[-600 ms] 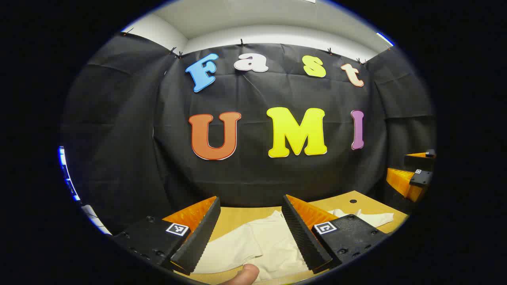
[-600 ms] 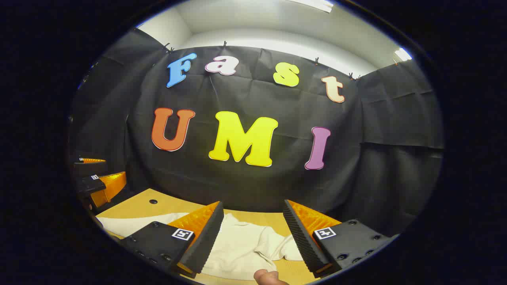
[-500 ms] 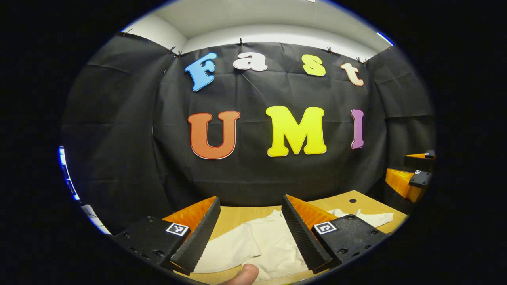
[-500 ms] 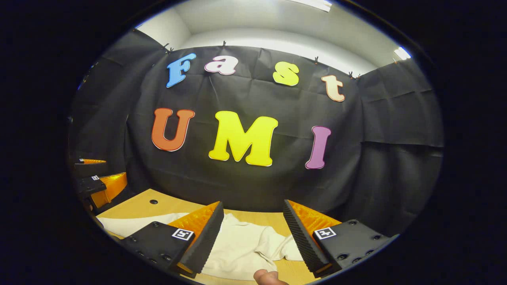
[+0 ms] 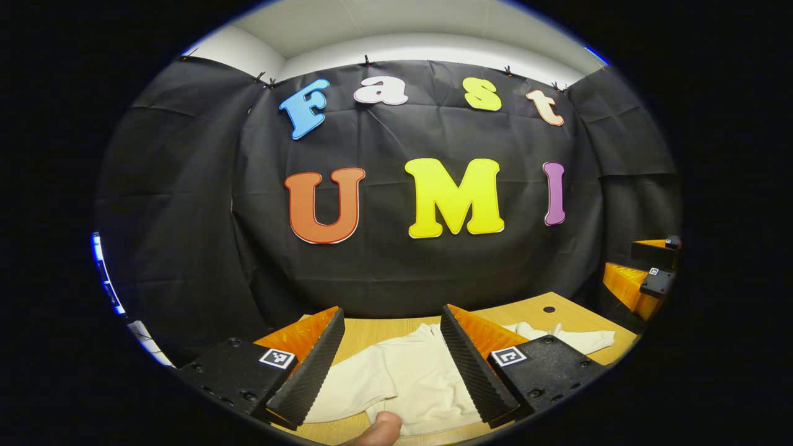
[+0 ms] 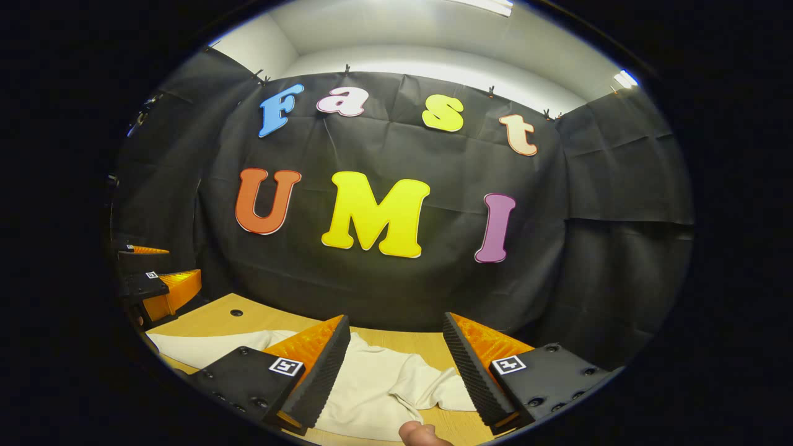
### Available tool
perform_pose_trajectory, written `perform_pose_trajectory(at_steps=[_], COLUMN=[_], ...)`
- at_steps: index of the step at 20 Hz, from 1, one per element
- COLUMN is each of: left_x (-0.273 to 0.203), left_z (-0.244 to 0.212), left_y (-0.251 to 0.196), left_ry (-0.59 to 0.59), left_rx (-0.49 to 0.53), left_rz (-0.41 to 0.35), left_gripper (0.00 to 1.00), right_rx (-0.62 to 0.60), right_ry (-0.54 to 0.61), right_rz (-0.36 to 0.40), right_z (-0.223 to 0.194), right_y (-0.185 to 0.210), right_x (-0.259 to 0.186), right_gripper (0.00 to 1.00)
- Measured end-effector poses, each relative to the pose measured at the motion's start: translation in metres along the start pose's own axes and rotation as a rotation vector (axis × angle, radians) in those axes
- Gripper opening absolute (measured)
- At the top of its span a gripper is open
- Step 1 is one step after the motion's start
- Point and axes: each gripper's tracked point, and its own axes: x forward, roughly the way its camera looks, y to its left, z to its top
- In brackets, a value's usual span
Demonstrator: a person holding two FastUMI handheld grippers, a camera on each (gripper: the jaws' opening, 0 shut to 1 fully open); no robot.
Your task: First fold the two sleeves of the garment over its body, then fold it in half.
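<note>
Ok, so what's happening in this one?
A person holds a gripper in each hand above a cream garment spread on a wooden table. The left gripper and the right gripper are both open and grip nothing. The sleeves lie unfolded, so folding has not begun.

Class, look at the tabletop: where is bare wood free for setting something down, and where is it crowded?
Bare table lies between the garment and the black cloth wall. A second patch surrounds the small round hole beside the cloth's far edge. The near middle is crowded: the garment spreads there beneath both open grippers.
</note>
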Motion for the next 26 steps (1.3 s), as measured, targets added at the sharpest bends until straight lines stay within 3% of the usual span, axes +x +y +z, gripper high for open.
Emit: perform_pose_trajectory(at_steps=[6,14,18,22,26], left_x=[0.006,0.001,-0.007,-0.023,-0.037], left_z=[-0.01,-0.021,-0.027,-0.037,-0.037], left_y=[-0.025,-0.062,-0.072,-0.072,-0.065], left_ry=[0.034,0.095,0.135,0.182,0.195], left_rx=[0.004,0.033,0.066,0.061,0.075], left_rz=[0.002,0.056,0.158,0.257,0.268], left_gripper=[0.99,0.99,0.99,0.99,0.99], right_rx=[0.039,0.028,0.09,0.229,0.268], right_ry=[0.071,0.324,0.554,0.68,0.765], right_rz=[-0.057,-0.278,-0.357,-0.398,-0.423], right_z=[-0.045,-0.212,-0.332,-0.38,-0.403], right_y=[-0.052,-0.204,-0.279,-0.306,-0.313], right_x=[0.023,0.061,0.074,0.082,0.087], right_gripper=[0.94,0.94,0.94,0.94,0.94])
